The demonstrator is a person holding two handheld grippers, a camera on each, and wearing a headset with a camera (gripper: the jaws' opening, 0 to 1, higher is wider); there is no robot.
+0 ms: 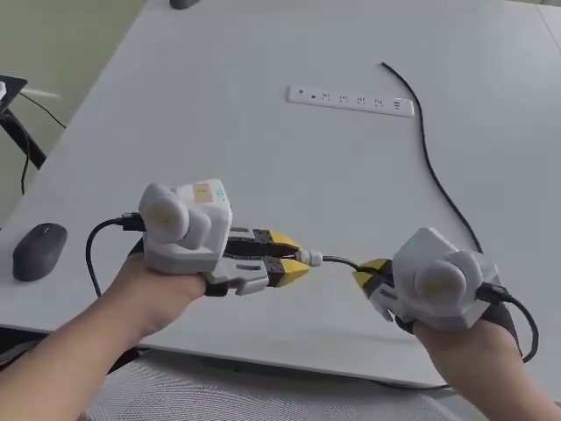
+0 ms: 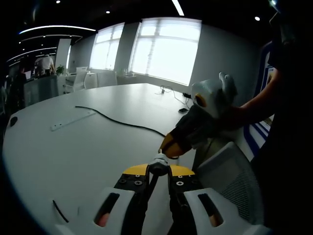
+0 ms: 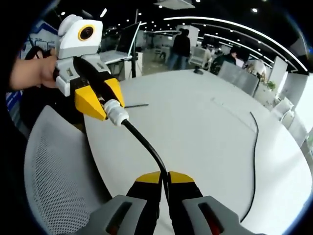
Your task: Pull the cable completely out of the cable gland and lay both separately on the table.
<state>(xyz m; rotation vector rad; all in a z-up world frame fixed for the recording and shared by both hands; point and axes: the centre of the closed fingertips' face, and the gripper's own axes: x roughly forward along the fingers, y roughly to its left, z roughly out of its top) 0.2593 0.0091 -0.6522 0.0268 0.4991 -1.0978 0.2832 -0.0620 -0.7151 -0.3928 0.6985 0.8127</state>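
Left gripper (image 1: 294, 259): jaws pressed together on the white cable gland (image 1: 308, 258). Right gripper (image 1: 370, 274): jaws pinching the black cable (image 1: 340, 261) near the gland's mouth. Both are held in the air over the near edge of the table (image 1: 263, 158), with a short span of cable between them. The cable sits in the gland, so the pull isn't done. Right gripper view shows the cable curving into the gland, so line it up with the gland axis first. Then draw the hands straight apart, no twist. Can't tell how much cable remains inside; a regrip may be needed. Power strip (image 1: 351, 99) is well apart, so there's room to lay both down.
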